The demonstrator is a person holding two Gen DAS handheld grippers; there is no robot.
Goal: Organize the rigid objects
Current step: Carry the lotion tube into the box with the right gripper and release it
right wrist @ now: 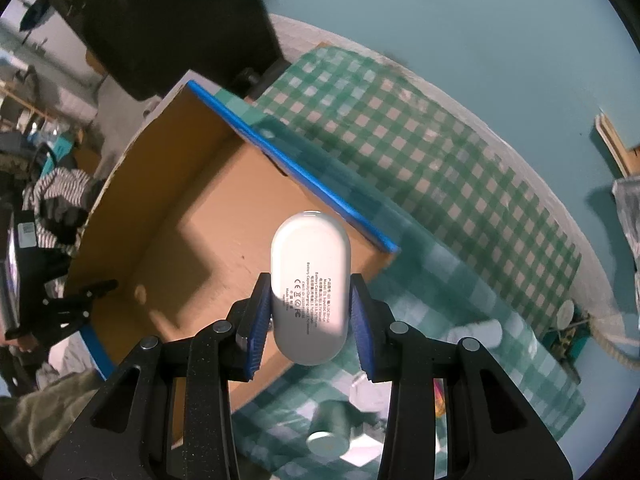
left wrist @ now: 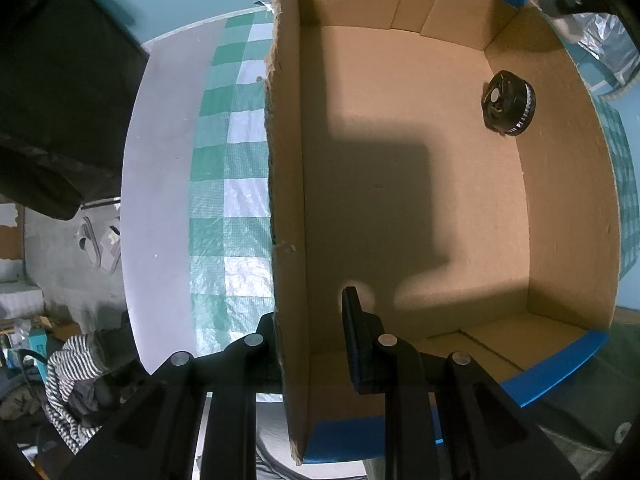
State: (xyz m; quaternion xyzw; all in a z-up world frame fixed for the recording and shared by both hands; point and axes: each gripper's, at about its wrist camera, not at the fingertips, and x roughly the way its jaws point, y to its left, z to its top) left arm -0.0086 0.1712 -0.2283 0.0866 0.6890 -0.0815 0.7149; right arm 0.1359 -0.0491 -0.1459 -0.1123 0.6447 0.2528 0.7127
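Observation:
An open cardboard box (left wrist: 288, 160) with blue tape on its rim sits on a green checked cloth. My left gripper (left wrist: 310, 328) is shut on the box's side wall, one finger inside and one outside. A black round part (left wrist: 508, 103) lies on the box floor at the far right. My right gripper (right wrist: 310, 316) is shut on a white oval charging case (right wrist: 310, 284) and holds it in the air above the box's (right wrist: 208, 216) near edge. The case and right gripper show at the top right of the left wrist view (left wrist: 540, 0).
The green checked cloth (right wrist: 420, 152) covers a round table. Below my right gripper on the cloth stand a grey cylinder (right wrist: 330, 432) and a white object (right wrist: 480, 332). Small items (right wrist: 568, 320) lie at the table's right edge. Clothes (left wrist: 72, 380) lie on the floor to the left.

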